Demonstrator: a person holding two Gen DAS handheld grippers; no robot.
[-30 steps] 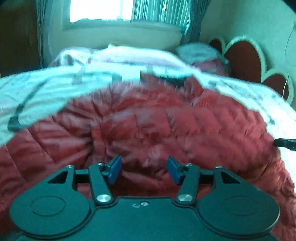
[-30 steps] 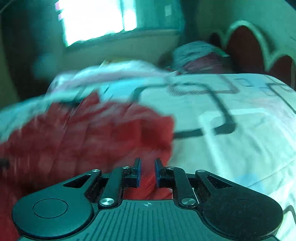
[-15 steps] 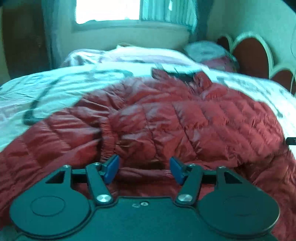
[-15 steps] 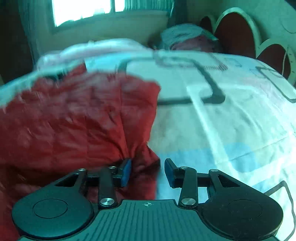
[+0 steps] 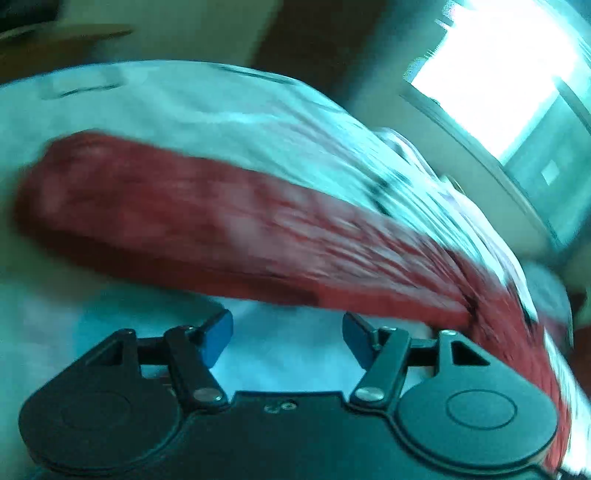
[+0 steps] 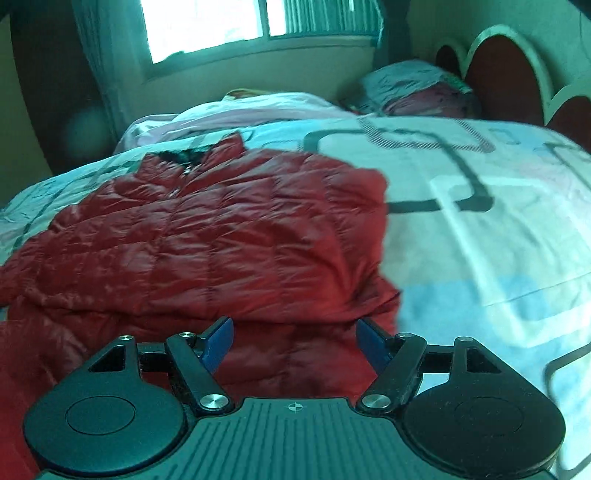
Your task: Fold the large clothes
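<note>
A red quilted puffer jacket (image 6: 221, 240) lies spread on the patterned bed cover (image 6: 480, 240), collar toward the window. My right gripper (image 6: 294, 326) hovers over its near right hem. The jaws are opening wide, and the red fabric lies under the gap, not pinched. In the blurred, rolled left wrist view, a long red part of the jacket (image 5: 184, 214), probably a sleeve, stretches across the pale cover (image 5: 184, 103). My left gripper (image 5: 286, 321) sits just short of it. Its jaws are closing, with only the bed cover showing between them.
A bright window (image 6: 207, 26) with curtains is behind the bed. A scalloped red headboard (image 6: 506, 74) stands at the right. Crumpled pillows and bedding (image 6: 413, 88) and a pink blanket (image 6: 240, 110) lie at the far end. Bare bed cover stretches to the jacket's right.
My right gripper went from shut at the jacket's edge to wide open, and the jacket now lies flat. The left wrist view swung off the jacket's body, rolled, and now faces the stretched red part.
</note>
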